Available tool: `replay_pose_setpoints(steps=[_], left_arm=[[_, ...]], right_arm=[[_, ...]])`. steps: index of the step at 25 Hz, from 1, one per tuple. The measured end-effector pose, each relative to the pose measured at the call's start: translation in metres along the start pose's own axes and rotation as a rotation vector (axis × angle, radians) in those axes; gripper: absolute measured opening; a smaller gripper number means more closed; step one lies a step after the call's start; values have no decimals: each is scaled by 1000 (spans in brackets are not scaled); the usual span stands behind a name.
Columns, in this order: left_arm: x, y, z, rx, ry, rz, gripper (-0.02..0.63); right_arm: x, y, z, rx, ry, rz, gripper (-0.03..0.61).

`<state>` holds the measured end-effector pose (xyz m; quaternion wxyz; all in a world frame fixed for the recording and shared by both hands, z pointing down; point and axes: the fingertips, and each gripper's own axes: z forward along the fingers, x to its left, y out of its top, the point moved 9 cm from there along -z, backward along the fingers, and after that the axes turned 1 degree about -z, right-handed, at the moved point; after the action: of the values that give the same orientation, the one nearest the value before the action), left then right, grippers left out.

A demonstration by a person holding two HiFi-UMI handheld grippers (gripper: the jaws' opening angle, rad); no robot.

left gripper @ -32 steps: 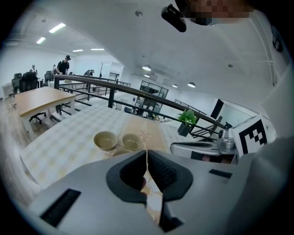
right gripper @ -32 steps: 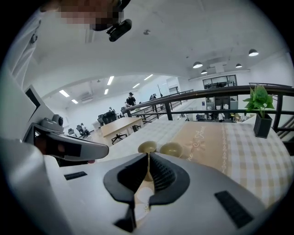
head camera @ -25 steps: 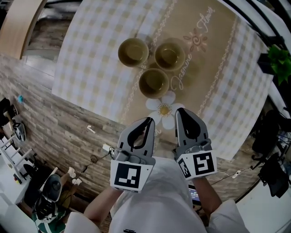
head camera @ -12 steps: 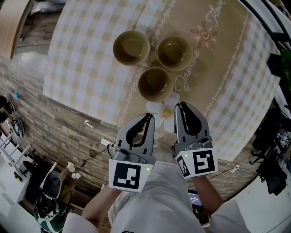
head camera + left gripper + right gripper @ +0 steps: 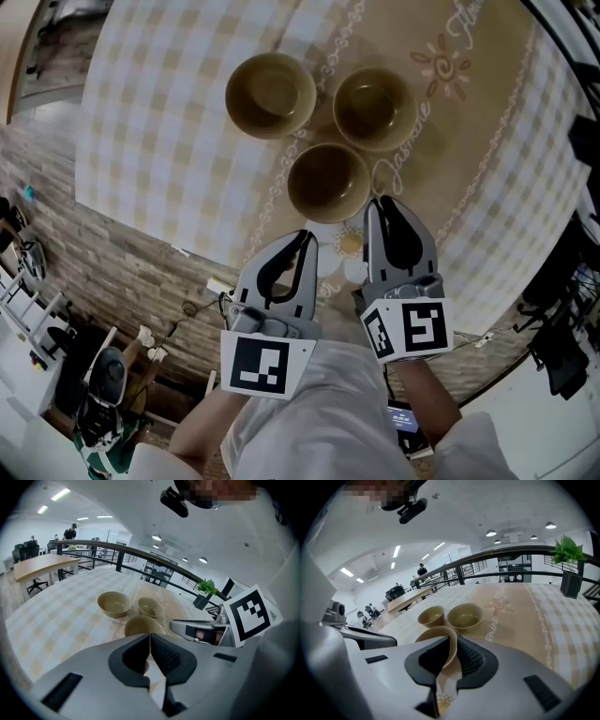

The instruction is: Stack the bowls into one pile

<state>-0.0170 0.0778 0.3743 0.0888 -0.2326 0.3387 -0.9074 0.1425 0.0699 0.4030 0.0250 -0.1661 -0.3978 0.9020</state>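
- Left gripper (image 5: 307,236): nearest the body, above the table's near edge. Jaws are pressed together with nothing in them. It is probably parked while the other gripper leads.
- Right gripper (image 5: 378,202): just ahead, its tip close by the near bowl's right rim. Jaws are drawn together to a thin slit and clamp nothing. They would have to spread before taking a rim.
- Near bowl (image 5: 328,181): upright and empty on the beige runner (image 5: 450,141). It is the likeliest first lift.
- Far-left bowl (image 5: 271,95) and far-right bowl (image 5: 374,108): upright, side by side, each close to the near bowl. All three stand separate, so no pile is begun. The tight spacing leaves little room for a jaw between rims.
- Checked tablecloth (image 5: 159,122): lies under the runner.
- Potted plant (image 5: 569,552): beyond the table, well clear.
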Motion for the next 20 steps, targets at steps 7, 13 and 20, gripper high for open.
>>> replay_pose_setpoints(steps=[7,13,20], left_arm=[[12,-3,13,6,16,-18,28],[15,-5,19,16,12,-19,28],[20,-9,18,18,6,-16,28]], right_arm=[[-4,-10,20,22,-30,68,132],[-5,-16,30,82,-81,92,130],[-3,-18,31,82,-70,109,61]])
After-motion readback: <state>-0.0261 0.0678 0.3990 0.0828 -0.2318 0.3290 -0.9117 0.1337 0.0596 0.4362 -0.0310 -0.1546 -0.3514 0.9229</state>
